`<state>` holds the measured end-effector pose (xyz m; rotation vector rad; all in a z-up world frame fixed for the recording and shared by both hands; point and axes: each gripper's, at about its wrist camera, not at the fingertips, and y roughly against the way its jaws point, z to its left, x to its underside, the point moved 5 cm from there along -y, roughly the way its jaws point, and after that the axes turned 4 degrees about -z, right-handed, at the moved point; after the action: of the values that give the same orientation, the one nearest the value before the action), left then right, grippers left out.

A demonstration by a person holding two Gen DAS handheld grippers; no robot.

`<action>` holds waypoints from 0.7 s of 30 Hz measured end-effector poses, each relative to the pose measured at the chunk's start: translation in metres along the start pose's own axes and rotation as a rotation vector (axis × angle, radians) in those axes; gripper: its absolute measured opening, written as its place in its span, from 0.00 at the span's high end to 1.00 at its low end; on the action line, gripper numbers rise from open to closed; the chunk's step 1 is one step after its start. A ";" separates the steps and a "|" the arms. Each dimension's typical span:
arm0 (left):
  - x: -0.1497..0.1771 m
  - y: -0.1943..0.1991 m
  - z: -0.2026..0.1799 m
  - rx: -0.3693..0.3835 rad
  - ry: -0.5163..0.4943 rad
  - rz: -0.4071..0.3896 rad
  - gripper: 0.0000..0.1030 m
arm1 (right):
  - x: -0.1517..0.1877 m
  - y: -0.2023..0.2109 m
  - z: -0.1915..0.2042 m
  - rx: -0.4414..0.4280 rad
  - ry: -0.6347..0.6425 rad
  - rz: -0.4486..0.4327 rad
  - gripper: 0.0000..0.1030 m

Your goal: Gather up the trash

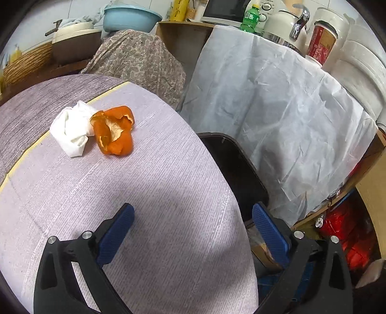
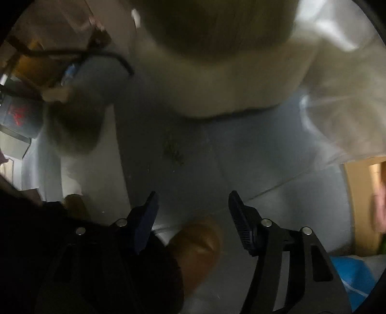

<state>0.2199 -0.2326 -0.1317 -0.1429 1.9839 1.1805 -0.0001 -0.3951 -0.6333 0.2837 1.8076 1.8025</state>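
Note:
In the left wrist view an orange peel [image 1: 114, 130] lies on the cloth-covered table [image 1: 149, 217], touching a crumpled white tissue [image 1: 72, 128] on its left. My left gripper [image 1: 193, 217] is open and empty, low over the table's near right edge, well short of the peel. A black bin [image 1: 236, 169] stands below the table edge to the right. In the right wrist view, dim and blurred, my right gripper [image 2: 193, 210] is open and empty, pointing down at a grey tiled floor [image 2: 277, 169]. A brown shoe tip [image 2: 195, 251] shows between its fingers.
A white sheet [image 1: 277, 116] drapes a counter on the right, with a green bottle [image 1: 251, 18], a kettle [image 1: 289, 26] and jars. A patterned cloth [image 1: 137, 60] covers something behind the table. A blue basin [image 1: 130, 18] sits at the back. Red bags [image 1: 342, 229] lie low right.

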 end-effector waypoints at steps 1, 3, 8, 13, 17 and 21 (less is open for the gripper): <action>0.001 -0.001 -0.001 -0.002 -0.006 0.004 0.06 | -0.002 -0.019 0.006 0.022 0.047 -0.001 0.41; 0.001 -0.002 -0.003 -0.014 -0.018 0.009 0.05 | -0.009 -0.051 0.022 0.047 0.148 0.009 0.41; 0.003 -0.005 -0.005 -0.045 -0.044 0.021 0.05 | -0.036 -0.132 0.065 0.040 0.317 0.032 0.41; 0.003 -0.008 -0.004 -0.063 -0.062 0.030 0.05 | -0.050 -0.187 0.087 0.071 0.374 0.088 0.48; 0.002 -0.008 -0.004 -0.053 -0.052 0.026 0.05 | -0.051 -0.208 0.089 0.067 0.351 0.163 0.74; 0.001 -0.007 -0.004 -0.046 -0.047 0.023 0.05 | -0.045 -0.202 0.088 0.071 0.350 0.179 0.92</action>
<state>0.2201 -0.2394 -0.1366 -0.1150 1.9231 1.2343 0.1311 -0.3582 -0.8122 0.1680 2.1485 2.0130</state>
